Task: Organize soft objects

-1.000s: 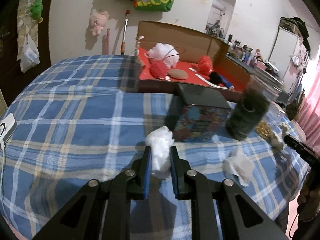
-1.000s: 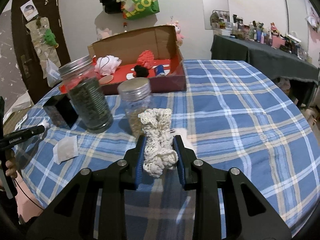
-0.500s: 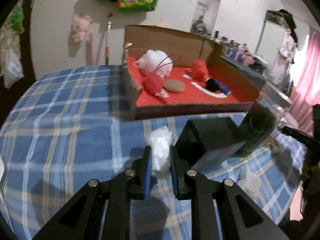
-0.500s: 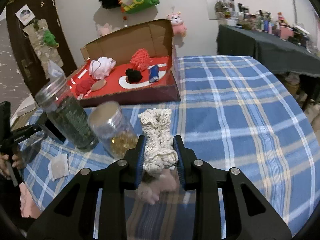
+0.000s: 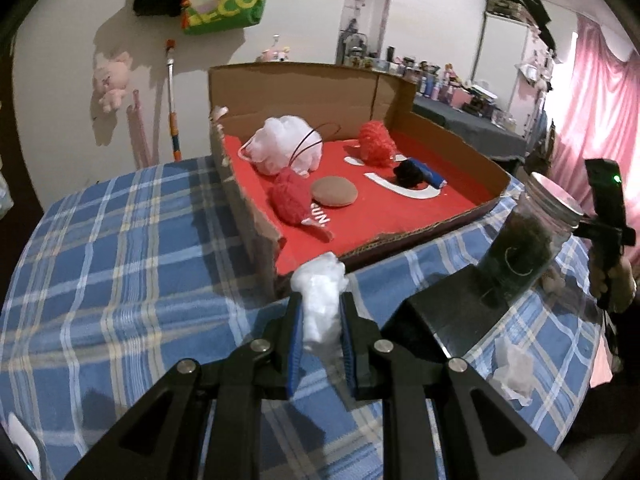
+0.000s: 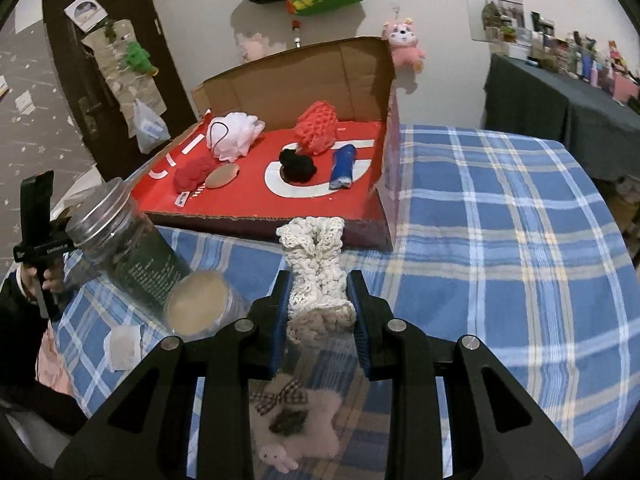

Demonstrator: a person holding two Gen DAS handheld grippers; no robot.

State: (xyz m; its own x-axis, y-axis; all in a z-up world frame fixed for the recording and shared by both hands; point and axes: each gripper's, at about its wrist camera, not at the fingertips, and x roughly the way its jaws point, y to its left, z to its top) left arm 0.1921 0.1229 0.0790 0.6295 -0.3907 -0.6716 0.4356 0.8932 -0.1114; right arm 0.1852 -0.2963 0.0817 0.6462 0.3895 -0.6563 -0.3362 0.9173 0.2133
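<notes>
My left gripper (image 5: 320, 312) is shut on a white fluffy wad (image 5: 320, 300) and holds it above the table, just before the near corner of the red-lined cardboard box (image 5: 256, 216). My right gripper (image 6: 318, 300) is shut on a cream crocheted piece (image 6: 316, 268), held in front of the same box (image 6: 360, 224). The box holds a white puff (image 5: 286, 148), red knitted balls (image 5: 290, 196), a tan pad (image 5: 334, 192), a black pompom (image 6: 296, 166) and a blue roll (image 6: 342, 166).
A blue plaid cloth (image 6: 500, 240) covers the table. A dark-filled jar (image 6: 120, 248), a tan-lidded jar (image 6: 200, 304), a black box (image 5: 452, 316), a crumpled tissue (image 5: 514, 368) and a small pink plush (image 6: 296, 420) lie near the front. The other hand-held gripper shows at the view edge (image 5: 608, 216).
Both grippers have risen and moved toward the box with their loads. The box now looks larger and closer in both views; jars and black box have dropped lower in the frames.
</notes>
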